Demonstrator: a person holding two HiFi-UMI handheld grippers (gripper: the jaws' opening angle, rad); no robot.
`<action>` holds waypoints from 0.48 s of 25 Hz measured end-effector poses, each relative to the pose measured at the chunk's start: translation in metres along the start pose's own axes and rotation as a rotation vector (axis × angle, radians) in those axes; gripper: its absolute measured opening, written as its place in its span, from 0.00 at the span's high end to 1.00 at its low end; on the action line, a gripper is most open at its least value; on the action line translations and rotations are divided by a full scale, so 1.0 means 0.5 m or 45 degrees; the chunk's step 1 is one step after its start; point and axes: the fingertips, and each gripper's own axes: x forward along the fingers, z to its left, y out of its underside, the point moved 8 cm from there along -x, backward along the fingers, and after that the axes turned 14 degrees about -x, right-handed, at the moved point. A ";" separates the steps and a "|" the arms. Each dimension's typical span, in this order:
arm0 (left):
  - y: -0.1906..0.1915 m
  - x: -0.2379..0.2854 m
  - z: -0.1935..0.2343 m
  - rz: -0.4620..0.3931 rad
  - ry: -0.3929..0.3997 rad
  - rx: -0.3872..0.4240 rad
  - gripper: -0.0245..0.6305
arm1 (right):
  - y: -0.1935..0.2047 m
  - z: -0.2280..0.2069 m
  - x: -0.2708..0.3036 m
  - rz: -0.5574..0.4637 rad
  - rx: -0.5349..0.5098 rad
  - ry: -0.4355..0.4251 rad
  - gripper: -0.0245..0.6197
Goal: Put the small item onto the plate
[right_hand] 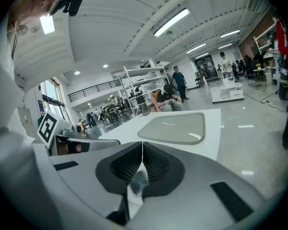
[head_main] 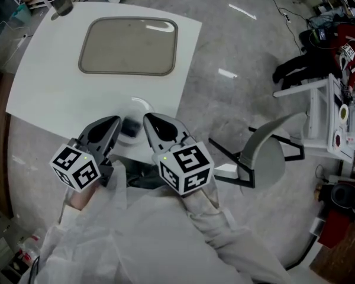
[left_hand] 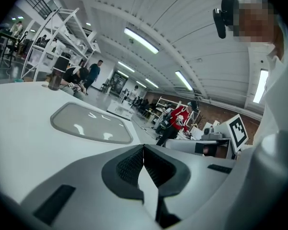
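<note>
A white table [head_main: 47, 93] carries a grey rounded-rectangle tray [head_main: 128, 46] at its far side, also visible in the left gripper view as the tray [left_hand: 91, 123] and in the right gripper view as the tray [right_hand: 175, 127]. At the table's near edge lies a small white round dish [head_main: 139, 106] with a small dark item [head_main: 130, 128] blurred beside it. My left gripper [head_main: 115, 122] and right gripper [head_main: 148, 119] hover on either side of that item, both shut with nothing between their jaws. Each gripper's own view shows the left gripper [left_hand: 143, 147] and the right gripper [right_hand: 142, 143] with pads pressed together.
A dark cup [head_main: 62, 2] stands at the table's far left corner. A grey chair [head_main: 266, 152] and a white cart [head_main: 337, 117] stand on the floor to the right. People move about in the hall behind the table.
</note>
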 end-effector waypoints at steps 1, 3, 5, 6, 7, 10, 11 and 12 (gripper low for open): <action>-0.002 -0.001 0.004 0.002 -0.006 -0.004 0.95 | 0.003 0.005 0.003 0.007 0.001 -0.010 0.94; -0.006 0.000 0.008 0.008 -0.012 -0.006 0.95 | 0.008 0.011 0.008 0.021 0.010 -0.027 0.94; -0.008 -0.002 0.007 0.012 -0.010 -0.009 0.95 | 0.009 0.014 0.013 0.029 0.018 -0.037 0.94; -0.006 -0.003 0.008 0.014 -0.008 -0.013 0.95 | 0.009 0.016 0.016 0.031 0.019 -0.037 0.94; -0.004 -0.005 0.010 0.018 -0.007 -0.020 0.95 | 0.008 0.017 0.018 0.031 0.019 -0.034 0.94; 0.004 -0.012 0.022 0.047 -0.003 -0.039 0.95 | 0.010 0.024 0.019 0.039 0.030 -0.015 0.94; 0.006 -0.014 0.026 0.056 0.001 -0.043 0.95 | 0.012 0.027 0.019 0.044 0.036 -0.007 0.94; 0.005 -0.014 0.029 0.065 0.006 -0.045 0.95 | 0.013 0.029 0.019 0.049 0.042 0.003 0.94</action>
